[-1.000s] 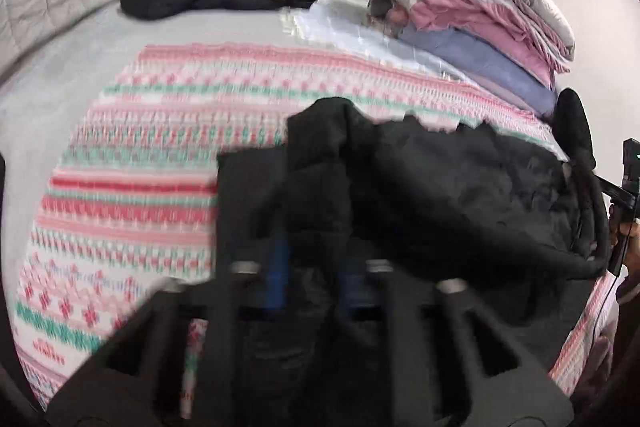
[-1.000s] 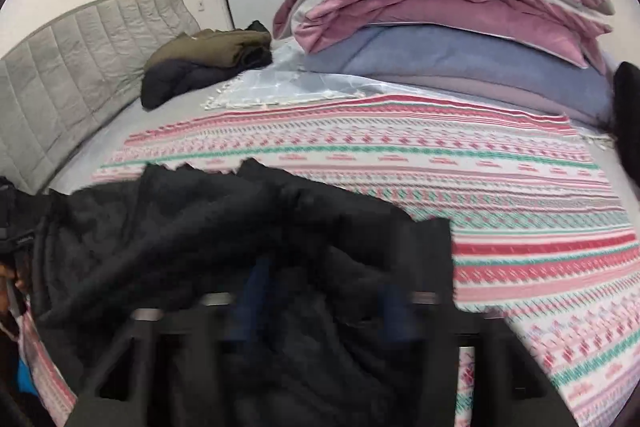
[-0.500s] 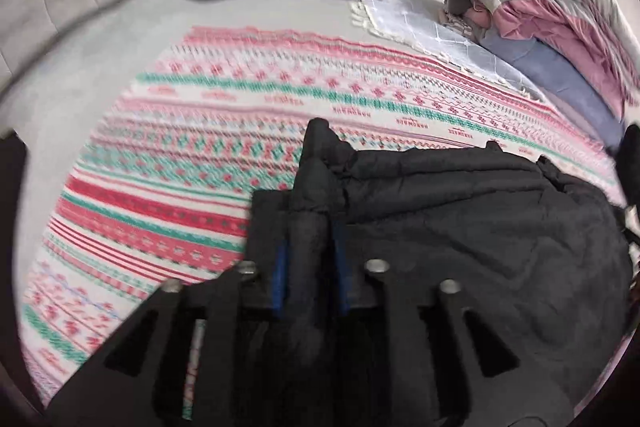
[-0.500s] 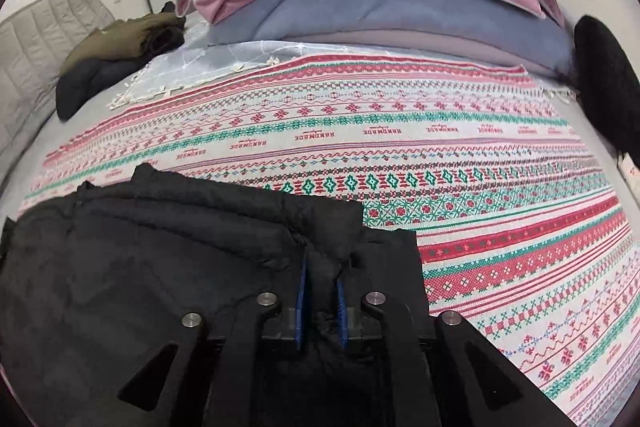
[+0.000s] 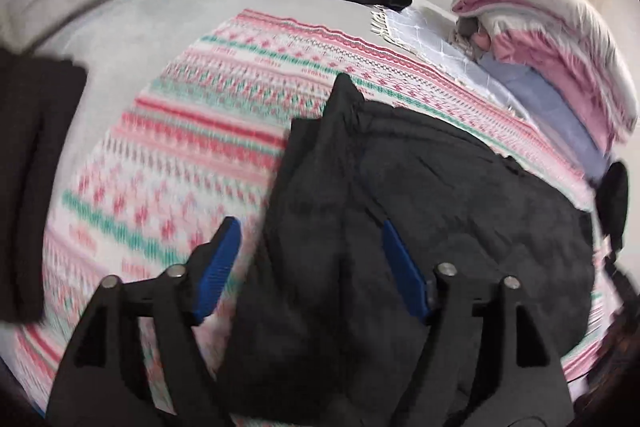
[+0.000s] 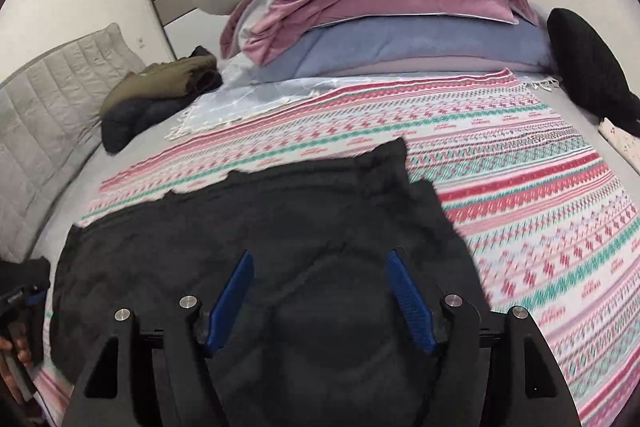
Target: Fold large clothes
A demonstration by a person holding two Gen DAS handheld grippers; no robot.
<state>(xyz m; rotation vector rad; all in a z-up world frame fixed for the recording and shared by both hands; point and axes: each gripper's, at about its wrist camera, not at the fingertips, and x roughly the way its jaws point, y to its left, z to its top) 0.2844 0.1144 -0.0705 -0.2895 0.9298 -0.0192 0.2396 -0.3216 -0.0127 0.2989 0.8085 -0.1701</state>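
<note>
- Half a second ago each pair of tongs was pinched shut on a raised ridge of a black padded jacket (image 6: pixel 280 239). Now both have let go.
- The left tongs (image 5: pixel 308 267) stand apart, and their jaws are opening further. The blue ribbed pads (image 5: pixel 218 267) touch no cloth; a thick fold of the jacket lies loosely between them.
- The right tongs (image 6: pixel 320 299) are likewise apart and opening, hanging just over the jacket's near part with nothing pinched.
- The jacket now lies by itself, near the front edge of the bed (image 5: pixel 132 11), spread over a patterned blanket (image 6: pixel 520 195).
- Judgement: a fold has probably just been laid down and released. The next step is likely a fresh grip for another fold, or smoothing.
- The jacket is matte black, soft and puffy. In the right view its far edge is uneven, with one corner peaking up. In the left view a pointed flap stands at its far left end.
- The blanket is thin woven cloth with red, pink and green bands on white.
- Far right, a tall stack of folded bedding (image 6: pixel 380 7) in grey, pink and blue.
- Far left, an olive and dark coat (image 6: pixel 160 95) lies bunched near a grey quilted headboard (image 6: pixel 44 107).
- A person's hand shows dimly at the right view's left edge.
</note>
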